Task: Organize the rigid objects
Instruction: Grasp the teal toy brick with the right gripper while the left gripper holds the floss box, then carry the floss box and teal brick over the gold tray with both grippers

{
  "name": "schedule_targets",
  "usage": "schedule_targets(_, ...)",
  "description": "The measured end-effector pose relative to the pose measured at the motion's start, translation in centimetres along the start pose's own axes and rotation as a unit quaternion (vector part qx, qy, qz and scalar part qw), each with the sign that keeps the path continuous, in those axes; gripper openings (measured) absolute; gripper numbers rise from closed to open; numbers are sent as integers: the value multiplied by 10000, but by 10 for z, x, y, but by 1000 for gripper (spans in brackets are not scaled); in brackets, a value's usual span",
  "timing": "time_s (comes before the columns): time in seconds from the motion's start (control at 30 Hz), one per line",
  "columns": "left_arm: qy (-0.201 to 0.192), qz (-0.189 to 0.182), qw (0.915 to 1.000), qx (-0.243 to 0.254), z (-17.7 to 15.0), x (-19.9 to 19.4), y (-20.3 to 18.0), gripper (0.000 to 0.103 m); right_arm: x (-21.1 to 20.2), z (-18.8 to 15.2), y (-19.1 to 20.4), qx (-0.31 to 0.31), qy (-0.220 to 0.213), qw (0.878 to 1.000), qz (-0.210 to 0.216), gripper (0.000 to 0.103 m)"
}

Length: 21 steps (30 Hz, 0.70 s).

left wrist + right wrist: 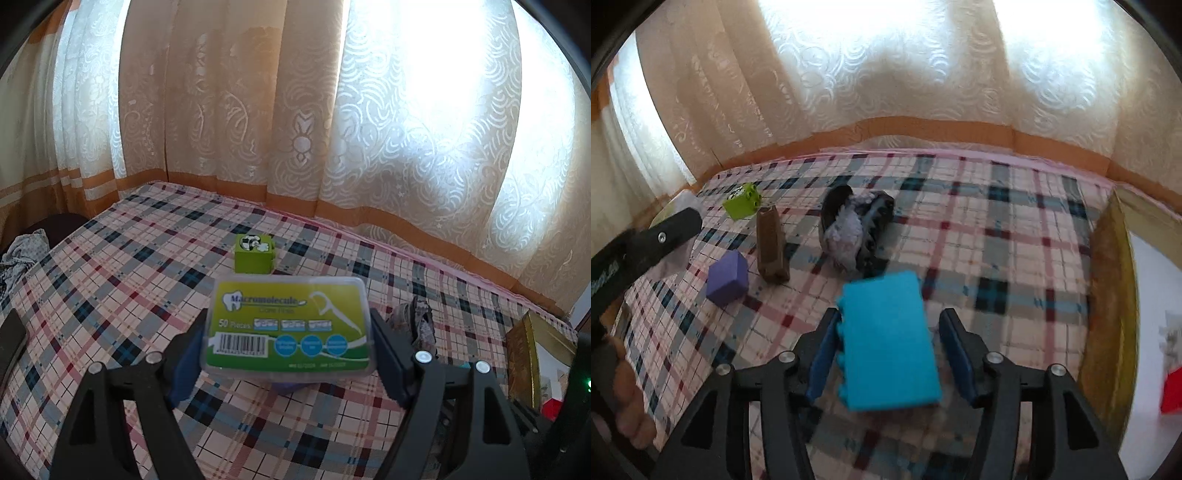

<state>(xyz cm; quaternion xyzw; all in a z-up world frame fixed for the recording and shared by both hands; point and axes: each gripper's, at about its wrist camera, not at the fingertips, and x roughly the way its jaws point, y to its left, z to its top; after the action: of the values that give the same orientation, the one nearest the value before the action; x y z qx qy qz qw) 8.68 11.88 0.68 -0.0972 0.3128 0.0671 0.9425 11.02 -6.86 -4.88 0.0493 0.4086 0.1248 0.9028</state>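
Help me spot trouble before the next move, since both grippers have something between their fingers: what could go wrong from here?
1. The blue brick sits skewed in the right gripper, with a gap at one pad; it may not be gripped and could tumble onto the plaid bedcover.
2. The left gripper clamps the floss pick box only by its ends, tilted; it could pivot or slip out.
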Motion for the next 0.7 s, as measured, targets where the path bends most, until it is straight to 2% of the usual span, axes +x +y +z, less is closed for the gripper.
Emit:
schedule_targets(0.1,37,52,10000,68,-2,3,-2,80,-4,-4,-6,160,-75,9998,16,58)
schedule_targets(0.17,76,81,9999,103,-4,5,-4,80,-6,-5,-6,125,-75,9998,-107,47)
schedule_targets(0.2,94,91,9998,126,-4,6,-4,80,-7,-6,-5,81,-93,9997,-187,47)
schedule_targets(0.33,51,26,9999,154,-6,5,-7,80,-16,-10,-11,184,-239,9995,9,44)
schedule_targets(0.43,-123,-90,9997,203,-8,-1,-13,80,-41,-15,-19,270,-835,9955,353,44)
schedule_targets(0.5,-256,-171,9991,275,-10,-6,-19,80,-57,-17,-19,143,-1192,9924,273,44)
schedule_targets(0.6,-485,-293,9976,407,-13,-15,-29,80,-81,-20,-22,164,-1632,9856,411,44)
schedule_targets(0.7,-682,-411,9956,497,-15,-23,-37,80,-97,-22,-26,159,-1948,9799,409,44)
